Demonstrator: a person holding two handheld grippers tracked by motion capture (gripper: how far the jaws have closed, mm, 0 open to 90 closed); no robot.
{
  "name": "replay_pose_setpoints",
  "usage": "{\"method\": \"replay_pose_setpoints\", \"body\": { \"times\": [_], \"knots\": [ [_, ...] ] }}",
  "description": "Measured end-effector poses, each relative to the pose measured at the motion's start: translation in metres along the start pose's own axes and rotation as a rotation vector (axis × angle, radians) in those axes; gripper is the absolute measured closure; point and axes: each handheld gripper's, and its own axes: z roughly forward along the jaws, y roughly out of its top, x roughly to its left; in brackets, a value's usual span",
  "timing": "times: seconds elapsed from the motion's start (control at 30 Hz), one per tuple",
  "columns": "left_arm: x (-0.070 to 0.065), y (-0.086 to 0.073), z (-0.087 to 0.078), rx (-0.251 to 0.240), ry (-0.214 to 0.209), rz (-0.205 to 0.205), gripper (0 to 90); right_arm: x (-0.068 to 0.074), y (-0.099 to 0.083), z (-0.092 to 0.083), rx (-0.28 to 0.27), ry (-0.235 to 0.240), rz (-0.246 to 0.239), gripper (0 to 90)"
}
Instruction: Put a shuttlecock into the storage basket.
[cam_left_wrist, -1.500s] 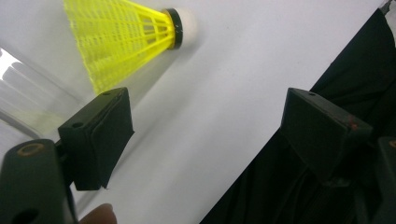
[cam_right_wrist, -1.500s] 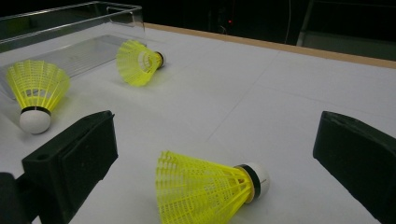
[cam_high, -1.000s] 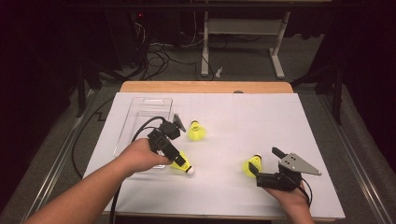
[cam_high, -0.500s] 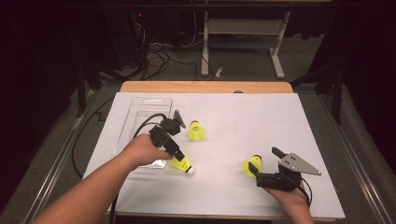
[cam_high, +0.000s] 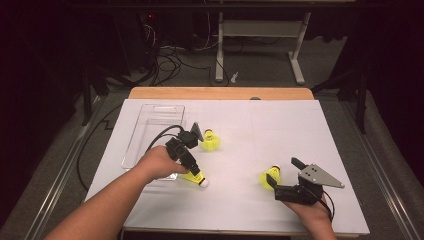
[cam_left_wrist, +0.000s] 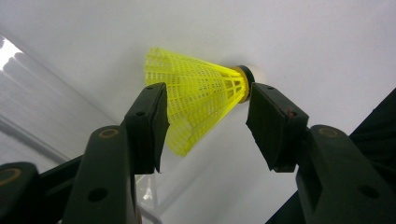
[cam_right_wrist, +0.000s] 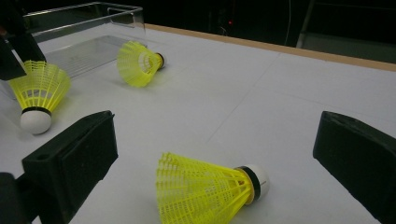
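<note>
The left gripper's fingers have just been closing and bracket a shuttlecock without pressing; it lies between them, long axis across the gap, beside the tray. The right gripper hangs open over another shuttlecock.

The left claw reaches forward from its hand, jaws half apart and just closing. The right claw rests low, jaws spread wide.
</note>
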Motion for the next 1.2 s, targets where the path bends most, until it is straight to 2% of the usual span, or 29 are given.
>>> {"method": "replay_pose_setpoints", "body": {
  "times": [0.03,0.17,0.27,0.37,0.43,0.47,0.53,0.67,0.7,0.73,0.8,0.83,0.87,0.9,0.93,0.97,1.03,1.07,1.13,1.17,1.2],
  "knots": [
    [0.0009,-0.0001,0.0010,0.004,0.000,0.012,50.8,0.0002,0.0001,-0.0003,0.000,-0.001,0.004,0.4],
    [0.0012,-0.0011,0.0053,0.009,0.011,-0.001,52.5,0.0003,0.0002,-0.0003,0.000,-0.001,0.004,0.4],
    [0.0046,0.0000,0.0058,0.023,-0.017,0.043,55.3,0.0003,0.0002,-0.0004,0.001,-0.003,0.005,0.4],
    [0.0045,-0.0004,0.0065,0.027,-0.022,0.046,57.4,0.0002,0.0001,-0.0003,0.001,-0.004,0.004,0.4],
    [0.0021,-0.0021,0.0071,0.031,-0.007,0.018,58.7,0.0000,0.0001,-0.0001,0.002,-0.004,0.003,0.4],
    [0.0030,-0.0022,0.0077,0.033,-0.013,0.036,59.3,0.0000,0.0002,-0.0001,0.002,-0.005,0.003,0.4],
    [0.0021,-0.0026,0.0082,0.036,-0.007,0.024,60.7,0.0000,0.0001,-0.0002,0.002,-0.006,0.004,0.4],
    [0.0026,-0.0019,0.0087,0.038,-0.007,0.025,65.0,-0.0004,0.0000,-0.0005,0.000,-0.007,0.005,0.5],
    [0.0054,-0.0003,0.0088,0.042,-0.023,0.066,65.0,-0.0004,0.0000,-0.0005,0.000,-0.007,0.005,0.5],
    [0.0057,0.0003,0.0086,0.046,-0.023,0.066,65.5,-0.0005,0.0000,-0.0005,0.000,-0.007,0.005,0.4],
    [0.0035,0.0003,0.0079,0.045,-0.013,0.022,67.2,-0.0006,0.0000,-0.0006,0.000,-0.009,0.006,0.4],
    [0.0045,0.0012,0.0077,0.045,-0.020,0.032,68.1,-0.0007,0.0000,-0.0006,0.000,-0.009,0.007,0.4],
    [0.0036,0.0011,0.0071,0.049,-0.017,0.014,68.9,-0.0007,0.0000,-0.0006,0.000,-0.009,0.007,0.5],
    [0.0059,0.0022,0.0067,0.055,-0.032,0.047,69.8,-0.0007,0.0000,-0.0005,0.000,-0.009,0.007,0.5],
    [0.0063,0.0026,0.0064,0.056,-0.033,0.050,71.0,-0.0006,0.0000,-0.0005,0.001,-0.010,0.008,0.4],
    [0.0048,0.0022,0.0059,0.055,-0.023,0.021,72.3,-0.0006,-0.0001,-0.0004,0.001,-0.010,0.007,0.4],
    [0.0062,0.0031,0.0058,0.052,-0.040,0.036,73.2,-0.0006,-0.0001,-0.0004,0.001,-0.010,0.007,0.5],
    [0.0064,0.0039,0.0052,0.053,-0.043,0.029,74.3,-0.0006,-0.0001,-0.0004,0.001,-0.010,0.007,0.4],
    [0.0088,0.0053,0.0049,0.054,-0.056,0.054,75.9,-0.0006,-0.0001,-0.0004,0.000,-0.011,0.006,0.4],
    [0.0073,0.0050,0.0038,0.063,-0.056,0.023,76.8,-0.0006,-0.0001,-0.0004,0.001,-0.011,0.005,0.4],
    [0.0082,0.0056,0.0029,0.070,-0.060,0.027,77.9,-0.0006,-0.0001,-0.0004,0.001,-0.011,0.005,0.5]
  ]
}}
